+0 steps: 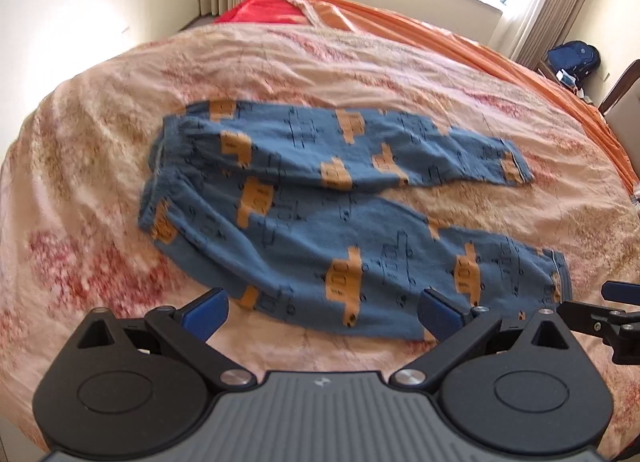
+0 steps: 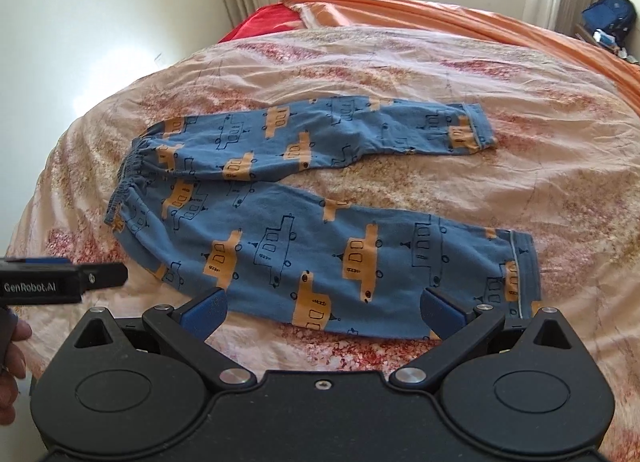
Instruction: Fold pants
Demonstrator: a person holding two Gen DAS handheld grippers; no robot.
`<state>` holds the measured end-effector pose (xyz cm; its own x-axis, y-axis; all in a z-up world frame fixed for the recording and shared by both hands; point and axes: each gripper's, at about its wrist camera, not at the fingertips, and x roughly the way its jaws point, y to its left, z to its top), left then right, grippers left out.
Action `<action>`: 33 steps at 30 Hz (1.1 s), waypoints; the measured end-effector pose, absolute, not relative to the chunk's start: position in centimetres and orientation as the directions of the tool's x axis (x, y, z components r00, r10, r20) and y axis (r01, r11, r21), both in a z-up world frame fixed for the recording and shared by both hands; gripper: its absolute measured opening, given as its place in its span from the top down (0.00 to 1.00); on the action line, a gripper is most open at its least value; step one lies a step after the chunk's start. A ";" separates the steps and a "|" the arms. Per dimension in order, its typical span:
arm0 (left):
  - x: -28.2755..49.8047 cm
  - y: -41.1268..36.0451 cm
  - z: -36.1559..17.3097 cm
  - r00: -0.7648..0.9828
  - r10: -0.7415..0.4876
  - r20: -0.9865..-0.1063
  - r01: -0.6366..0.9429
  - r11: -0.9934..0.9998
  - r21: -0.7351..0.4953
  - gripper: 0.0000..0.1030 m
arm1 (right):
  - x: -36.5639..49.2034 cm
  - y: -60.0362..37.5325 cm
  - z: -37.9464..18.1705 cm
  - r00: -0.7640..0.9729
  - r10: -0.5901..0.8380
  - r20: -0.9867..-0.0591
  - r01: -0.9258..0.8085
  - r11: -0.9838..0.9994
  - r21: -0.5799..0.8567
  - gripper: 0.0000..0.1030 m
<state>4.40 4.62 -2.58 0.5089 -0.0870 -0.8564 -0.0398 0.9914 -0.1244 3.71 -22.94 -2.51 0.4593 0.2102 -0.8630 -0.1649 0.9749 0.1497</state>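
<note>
Bedspread [image 2: 400, 62] under pants [image 2: 320, 254] — both grippers [image 1: 322, 316] [image 2: 322, 316] spread ("GenRobot.AI" on left).

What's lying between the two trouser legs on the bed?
Nothing but bare bedspread: the legs of the pants splay apart, leaving a wedge of floral cover. Both wrist views show it, the right more sharply.

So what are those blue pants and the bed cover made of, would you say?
The pants look like soft matte knit, probably cotton jersey: limp, gathered elastic waist, printed orange buses. The bed cover looks like thin woven cotton, matte and finely creased. Neither is certain from sight alone.
</note>
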 end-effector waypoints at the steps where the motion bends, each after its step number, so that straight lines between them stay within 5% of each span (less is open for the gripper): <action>1: 5.5 5.4 -1.8 0.541 -0.076 -0.837 -0.024 0.994 -0.106 0.00 | 4.9 -22.8 -2.3 0.458 0.222 -0.861 -0.188 0.971 0.150 0.01; 7: 14.4 10.1 -2.2 0.570 -0.062 -0.819 0.065 0.997 -0.030 0.00 | 12.9 -21.7 1.3 0.584 0.351 -0.732 -0.379 0.915 0.136 0.00; 10: 18.4 12.4 -5.5 0.581 -0.045 -0.813 0.091 0.996 0.010 0.00 | 19.9 -20.5 -2.7 0.413 0.382 -0.827 -0.485 0.861 0.156 0.02; 20: 27.6 17.0 -13.6 0.613 -0.118 -0.781 0.312 0.944 0.102 0.01 | 32.6 -16.8 -11.5 0.456 0.453 -0.766 -0.742 0.669 -0.047 0.03; 29: 32.7 18.6 -17.3 0.551 -0.187 -0.813 0.436 0.896 0.090 0.12 | 38.9 -12.0 -16.0 0.280 0.481 -0.831 -0.892 0.449 -0.040 0.11; 33: 34.2 19.2 -17.8 0.498 -0.219 -0.839 0.480 0.875 0.057 0.29 | 41.4 -10.4 -16.6 0.201 0.492 -0.847 -0.912 0.410 0.021 0.16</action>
